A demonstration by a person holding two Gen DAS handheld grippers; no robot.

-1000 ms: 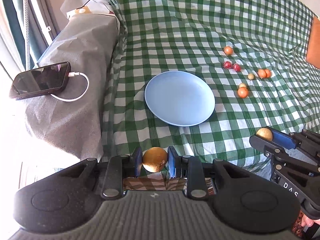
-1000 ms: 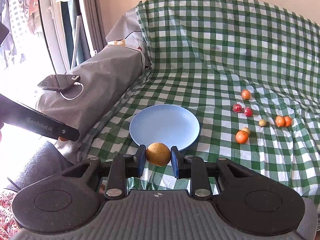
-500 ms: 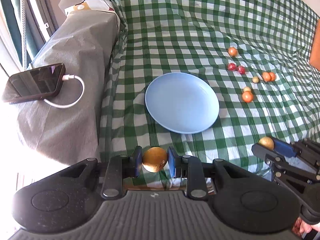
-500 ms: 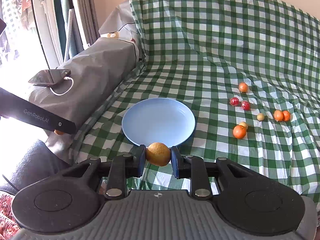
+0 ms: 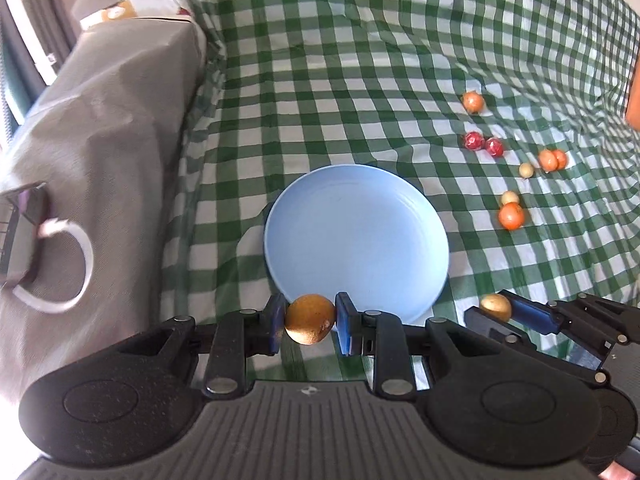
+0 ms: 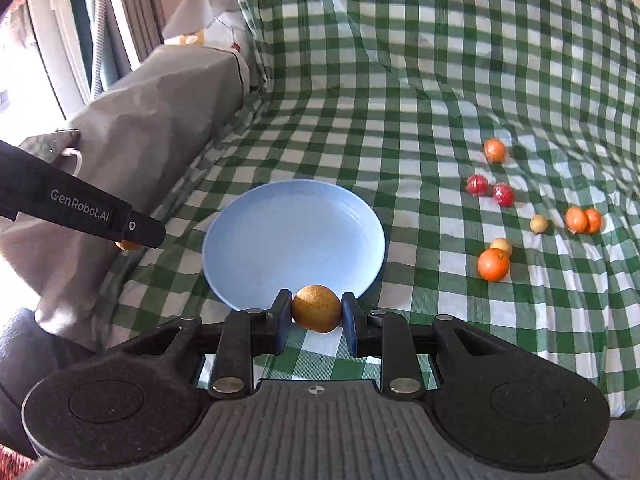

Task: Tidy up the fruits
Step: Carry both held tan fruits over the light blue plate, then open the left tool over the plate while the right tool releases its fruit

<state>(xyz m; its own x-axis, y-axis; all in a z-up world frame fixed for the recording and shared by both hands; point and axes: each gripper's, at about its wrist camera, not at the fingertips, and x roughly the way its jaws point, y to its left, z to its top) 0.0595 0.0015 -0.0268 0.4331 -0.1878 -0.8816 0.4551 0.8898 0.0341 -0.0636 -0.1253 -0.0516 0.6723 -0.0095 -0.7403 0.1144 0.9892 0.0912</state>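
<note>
At the lower centre of both wrist views, each tool pinches 1 round fruit: the left gripper [image 5: 310, 322] is pressed onto a speckled golden-brown round fruit [image 5: 309, 319], and the right gripper [image 6: 316, 314] clamps a second golden-brown round fruit [image 6: 316, 308]. Compared with 1 second ago, the round pale-blue plate [image 5: 360, 216] has grown larger and slid toward the bottom of each frame, so its near rim now sits just behind both held fruits. That reads as both tools closing in on the plate, probably to drop their loads there. The plate is bare. In the right part of the frames, 8 small loose fruits lie unmoved on the green-and-white checked cloth [image 5: 340, 80], among them an orange round fruit [image 5: 511, 216] and 2 red round fruits [image 5: 483, 144], so most of the sorting is likely still ahead.
</note>
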